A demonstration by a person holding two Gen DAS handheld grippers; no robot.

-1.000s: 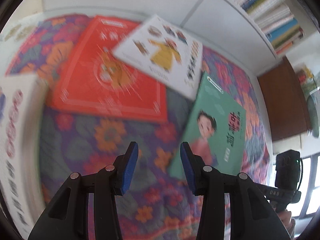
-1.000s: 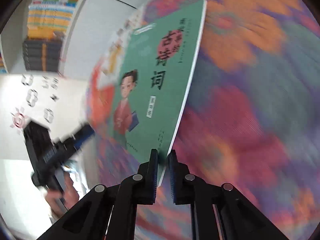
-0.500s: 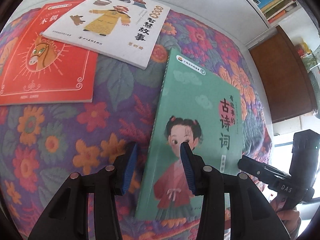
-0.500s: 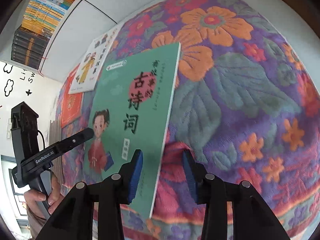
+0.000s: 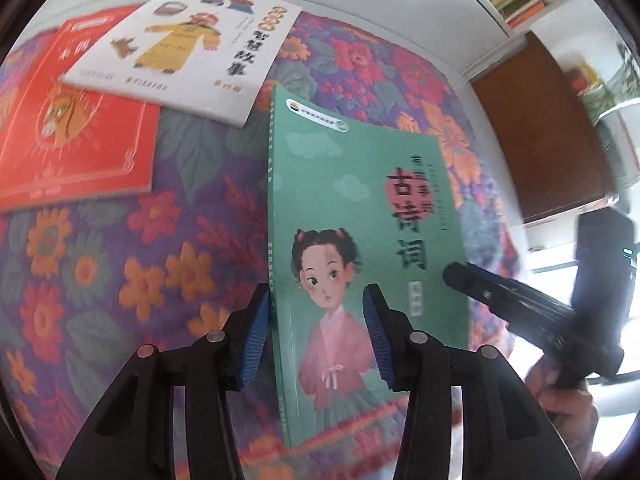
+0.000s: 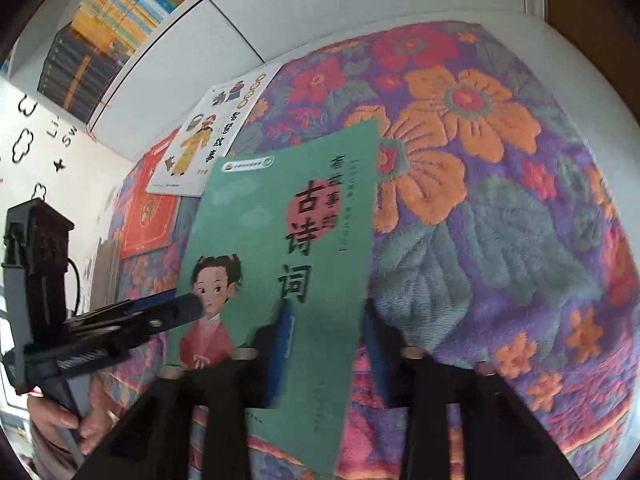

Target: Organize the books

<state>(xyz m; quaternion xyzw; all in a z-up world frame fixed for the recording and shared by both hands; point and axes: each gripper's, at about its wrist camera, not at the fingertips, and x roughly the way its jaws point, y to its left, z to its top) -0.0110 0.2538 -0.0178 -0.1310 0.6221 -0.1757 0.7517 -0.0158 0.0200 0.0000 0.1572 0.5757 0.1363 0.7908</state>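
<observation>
Green book (image 5: pixel 360 216): centre frame, on floral cloth (image 5: pixel 100 272).
Left gripper (image 5: pixel 316 336): opening, straddling spine edge, not gripping.
Right gripper (image 6: pixel 328 344): closing across opposite edge; pads unpressed.
Advice: clamp both edges squarely before lifting.

Three books are lying on the flower-patterned cloth (image 5: pixel 100 280) covering the bench. The book with the girl on its cover (image 5: pixel 360 240) is sitting nearest, its near end reaching over the bench's front edge. Behind it and to the left, the book with the robed figure (image 5: pixel 188 48) is resting partly on top of the book with the horse emblem (image 5: pixel 72 136), which is lying farthest left. Shelves of books (image 6: pixel 108 24) are standing behind the bench.
</observation>
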